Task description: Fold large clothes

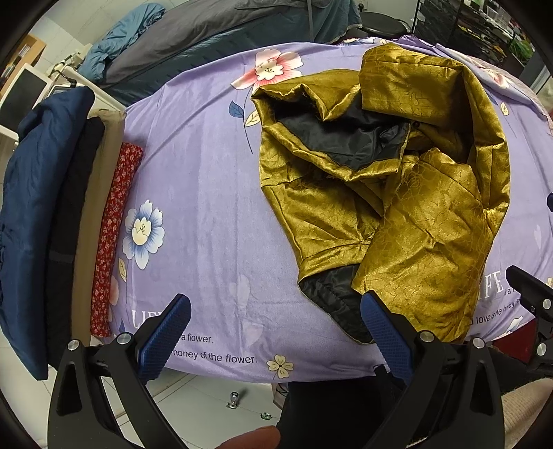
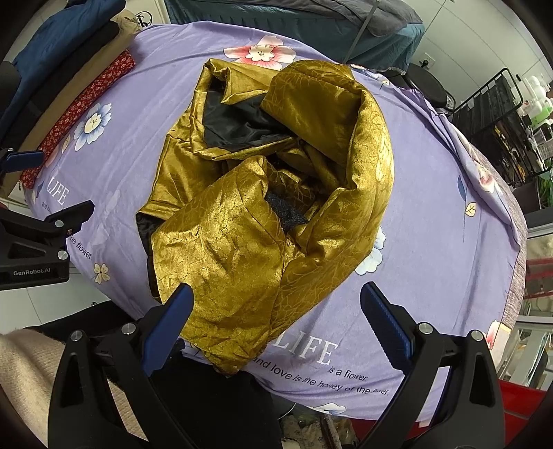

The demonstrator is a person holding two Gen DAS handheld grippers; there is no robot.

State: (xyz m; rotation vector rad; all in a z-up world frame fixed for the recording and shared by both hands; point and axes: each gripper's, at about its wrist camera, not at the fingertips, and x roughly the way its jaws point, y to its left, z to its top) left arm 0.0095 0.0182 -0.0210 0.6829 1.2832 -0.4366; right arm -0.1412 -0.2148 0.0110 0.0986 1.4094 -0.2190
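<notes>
A gold jacket with black lining [image 1: 408,207] lies crumpled on the purple flowered table cover [image 1: 207,193]; it also shows in the right wrist view [image 2: 276,207], bunched with its near edge hanging over the front edge of the cover [image 2: 432,241]. My left gripper [image 1: 274,331] is open and empty, at the table's front edge, its right finger near the jacket's lower black corner. My right gripper [image 2: 276,324] is open and empty, just in front of the jacket's near hem. The right gripper's side shows at the left view's right edge [image 1: 532,304].
A row of folded clothes, navy [image 1: 31,207], black, beige and red floral [image 1: 114,235], lies along the table's left side. A bed with grey and teal bedding [image 1: 193,31] is behind. A black wire rack [image 2: 497,114] stands at the right. Tiled floor lies below.
</notes>
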